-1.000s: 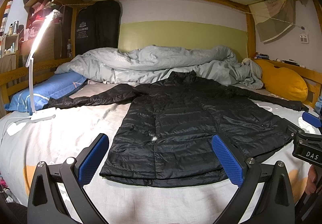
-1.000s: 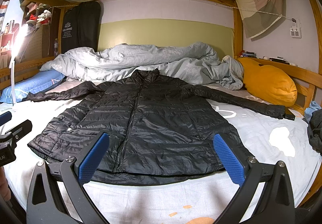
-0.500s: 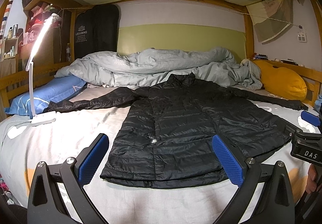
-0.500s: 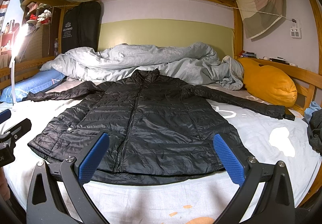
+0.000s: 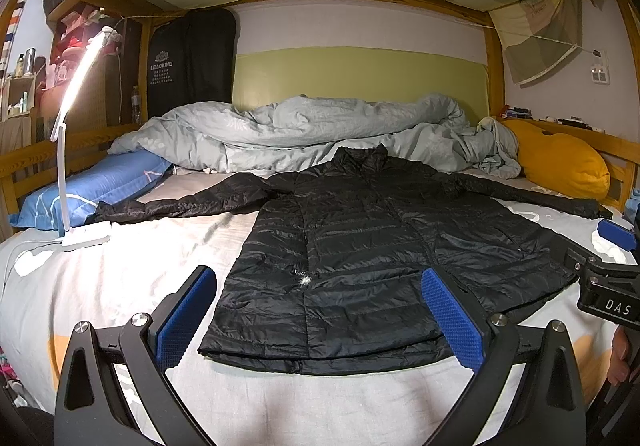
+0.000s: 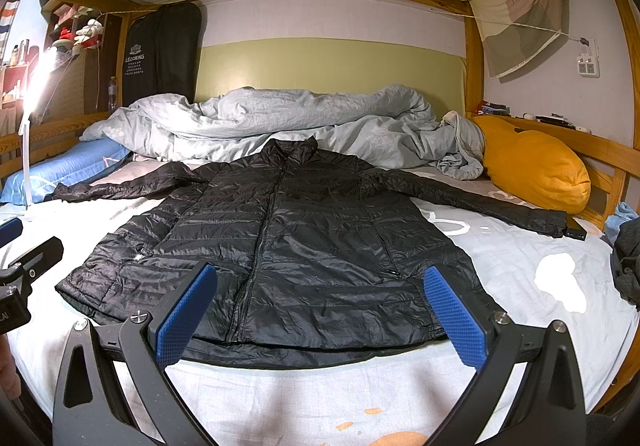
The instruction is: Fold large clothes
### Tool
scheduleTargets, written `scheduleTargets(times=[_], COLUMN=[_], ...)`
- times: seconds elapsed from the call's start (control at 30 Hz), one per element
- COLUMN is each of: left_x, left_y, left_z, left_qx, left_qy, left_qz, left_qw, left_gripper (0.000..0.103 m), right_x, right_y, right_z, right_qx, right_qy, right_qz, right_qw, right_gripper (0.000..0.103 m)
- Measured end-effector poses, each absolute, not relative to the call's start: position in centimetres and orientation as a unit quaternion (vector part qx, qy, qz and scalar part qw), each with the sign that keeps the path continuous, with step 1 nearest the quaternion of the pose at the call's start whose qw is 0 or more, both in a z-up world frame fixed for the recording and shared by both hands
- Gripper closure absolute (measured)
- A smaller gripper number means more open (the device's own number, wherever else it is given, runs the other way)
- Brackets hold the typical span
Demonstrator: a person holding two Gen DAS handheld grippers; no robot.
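Note:
A long black quilted jacket (image 5: 372,246) lies flat and face up on the bed, zipped, collar toward the far wall, both sleeves spread out sideways. It also shows in the right wrist view (image 6: 296,246). My left gripper (image 5: 320,310) is open and empty, held just before the jacket's hem toward its left side. My right gripper (image 6: 320,310) is open and empty, held before the hem's middle. The right gripper also shows at the right edge of the left wrist view (image 5: 608,278).
A rumpled grey duvet (image 5: 320,129) is piled behind the jacket. A blue pillow (image 5: 96,185) and a white lit desk lamp (image 5: 76,101) stand at the left. A yellow cushion (image 6: 536,165) lies at the right by the wooden bed rail (image 6: 600,149). Dark clothing (image 6: 628,262) lies at the right edge.
The left wrist view has tilted slightly, so the jacket sits a little lower and more centred. The right gripper has barely moved. Both grippers stay open.

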State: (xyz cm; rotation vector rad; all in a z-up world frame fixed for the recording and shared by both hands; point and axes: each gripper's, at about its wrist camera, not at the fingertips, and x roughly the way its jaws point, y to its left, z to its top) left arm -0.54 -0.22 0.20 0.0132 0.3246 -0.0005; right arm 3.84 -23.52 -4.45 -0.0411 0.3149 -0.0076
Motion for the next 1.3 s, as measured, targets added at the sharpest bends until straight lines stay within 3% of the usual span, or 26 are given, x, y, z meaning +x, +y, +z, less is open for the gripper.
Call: scheduleTargets(times=[0.73,0.93,1.3], left_x=[0.0,0.4,2.9], left_y=[-1.3,-1.7,-4.4], left_z=[-0.5,-1.3,-6.7], left_qx=[0.031,0.043,0.170], left_qy=[0.192,0.224,0.341], left_qz=[-0.024,-0.051,-0.089], left_qw=[0.981,0.972,0.920], left_gripper=[0.000,0.014,0.016], right_x=[4.2,4.2,7.1], right_y=[-23.7,-23.6,-21.8], right_z=[-4.3,-4.4,-9.5], right_qx=[-0.008,-0.013,-0.171], right_qy=[0.178,0.183,0.326], right_qz=[0.000,0.000,0.066], right_qw=[0.984,0.983,0.927], right_gripper=[0.000,0.000,0.004])
